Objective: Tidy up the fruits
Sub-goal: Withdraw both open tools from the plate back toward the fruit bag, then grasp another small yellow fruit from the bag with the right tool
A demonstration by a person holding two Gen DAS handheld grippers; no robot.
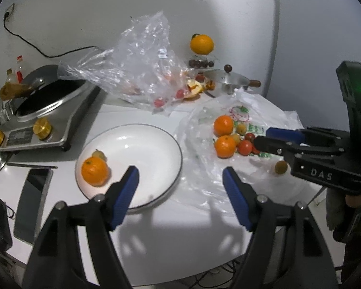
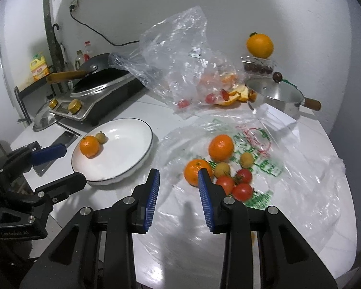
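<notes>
The left gripper [image 1: 180, 178] had its jaws spread wide with nothing between them, hovering over the near rim of the white plate [image 1: 154, 142]. On that plate, toward nine o'clock, an orange [image 1: 94, 170] lay touching a small yellow-green fruit [image 1: 99, 154] just behind it.

The right gripper [image 2: 178, 178] held its jaws only narrowly apart, empty, over the flattened printed plastic bag [image 2: 288, 168]. Its right blue pad [image 2: 204, 192] stood in front of a second orange [image 2: 194, 171] at about one o'clock from the tips; whether it touched the fruit could not be told. Beyond that, at one to two o'clock, lay another orange [image 2: 221, 147], two small yellow fruits [image 2: 222, 169] and three red tomatoes [image 2: 242, 191], all clustered on the bag.

Farther out, at twelve o'clock, a crumpled clear bag [image 2: 180, 55] holding peel and small red fruits leaned over the table. At two o'clock stood a steel pot [image 2: 276, 96] with a lid, and behind it a large orange [image 2: 260, 44] rested on a clear box of dark fruits. At ten o'clock sat a cooktop [image 2: 103, 96] carrying a black pan, with a phone [image 2: 65, 137] lying beside the plate.
</notes>
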